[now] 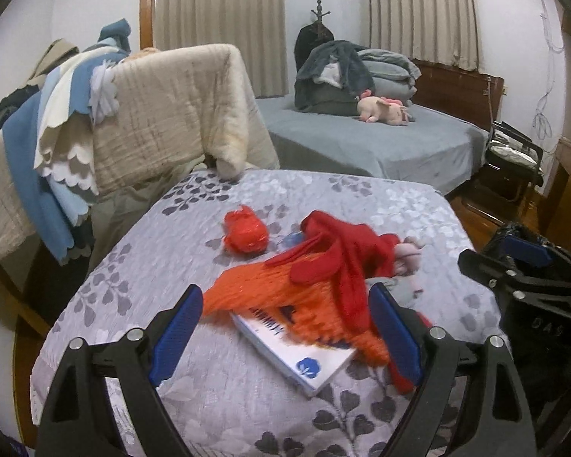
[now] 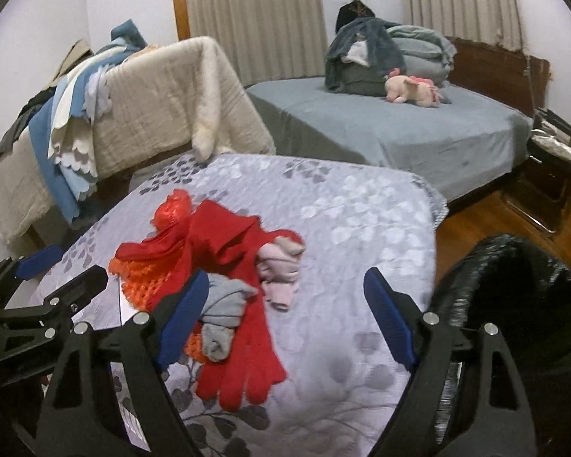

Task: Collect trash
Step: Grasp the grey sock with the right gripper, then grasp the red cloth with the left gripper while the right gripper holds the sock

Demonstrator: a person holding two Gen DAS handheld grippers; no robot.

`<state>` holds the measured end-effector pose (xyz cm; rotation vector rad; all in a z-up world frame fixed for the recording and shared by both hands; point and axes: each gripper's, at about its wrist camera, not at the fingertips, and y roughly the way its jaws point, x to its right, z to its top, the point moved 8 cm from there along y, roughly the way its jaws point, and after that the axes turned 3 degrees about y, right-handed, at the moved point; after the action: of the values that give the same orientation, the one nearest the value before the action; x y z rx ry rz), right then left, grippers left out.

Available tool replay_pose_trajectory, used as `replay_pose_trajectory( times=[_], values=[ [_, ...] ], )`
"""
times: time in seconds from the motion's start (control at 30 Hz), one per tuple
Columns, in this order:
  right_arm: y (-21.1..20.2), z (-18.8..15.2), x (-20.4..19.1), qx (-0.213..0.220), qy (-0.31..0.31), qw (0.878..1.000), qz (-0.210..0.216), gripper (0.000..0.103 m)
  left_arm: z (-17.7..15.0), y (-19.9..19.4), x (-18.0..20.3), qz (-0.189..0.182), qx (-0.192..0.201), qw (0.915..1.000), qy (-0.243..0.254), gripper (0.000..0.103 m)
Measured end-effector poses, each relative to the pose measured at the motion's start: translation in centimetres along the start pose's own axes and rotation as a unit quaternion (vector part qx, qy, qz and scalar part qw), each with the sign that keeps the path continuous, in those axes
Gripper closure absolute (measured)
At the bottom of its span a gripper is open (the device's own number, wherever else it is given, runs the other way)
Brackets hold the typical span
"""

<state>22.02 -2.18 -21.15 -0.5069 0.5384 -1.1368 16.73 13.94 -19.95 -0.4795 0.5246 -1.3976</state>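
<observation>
White box half under orange net, print blurred, black bag cut off at frame edge

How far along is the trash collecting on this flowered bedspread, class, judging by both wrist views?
Done: nothing visibly collected yet.

In hand: nothing. The left gripper hangs with jaws open over the orange mesh and white box; the right gripper is open above the bedspread.

Left: the crumpled red bag, mesh and box all lie loose. A black trash bag waits at right.
</observation>
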Motion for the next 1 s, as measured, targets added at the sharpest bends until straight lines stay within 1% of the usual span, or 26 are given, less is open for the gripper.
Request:
replay_pose_trajectory(
  times=[0.07,0.23,0.37,0.5,0.6,0.67,0.77,0.87,1.0],
  values=[
    [0.8,-0.4,-0.6,-0.009,-0.007,1.0,0.004,0.028,-0.3,0.3,-0.6,0.003,-0.003,1.0,-0.003,0.016],
    [2.5,-1.4,-2.4,-0.03,-0.017,0.999,0.022,0.035,-0.8,0.8,-2.0,0.014,-0.006,0.9998,-0.009,0.016],
    [3.8,-2.2,-3.6,-0.049,-0.024,0.998,0.036,0.046,-1.1,1.0,-2.6,0.018,-0.01,0.9997,-0.011,0.016],
    [4.8,-3.0,-4.4,-0.066,-0.027,0.996,0.047,0.051,-1.3,1.3,-3.0,0.018,-0.013,0.9996,-0.015,0.016],
    [5.1,-3.2,-5.1,-0.069,-0.033,0.996,0.056,0.057,-1.4,1.5,-3.1,0.018,-0.014,0.9996,-0.016,0.016],
    [5.2,-3.3,-5.5,-0.071,-0.037,0.995,0.064,0.064,-1.4,1.6,-3.2,0.017,-0.015,0.9996,-0.017,0.016],
    [5.2,-3.2,-5.7,-0.072,-0.038,0.994,0.071,0.07,-1.4,1.7,-3.1,0.016,-0.016,0.9996,-0.017,0.016],
    [4.8,-2.9,-5.5,-0.069,-0.038,0.994,0.074,0.074,-1.2,1.6,-2.9,0.015,-0.014,0.9997,-0.016,0.016],
    [3.9,-2.4,-5.1,-0.06,-0.037,0.995,0.074,0.074,-1.1,1.6,-2.5,0.012,-0.013,0.9998,-0.013,0.016]
  ],
)
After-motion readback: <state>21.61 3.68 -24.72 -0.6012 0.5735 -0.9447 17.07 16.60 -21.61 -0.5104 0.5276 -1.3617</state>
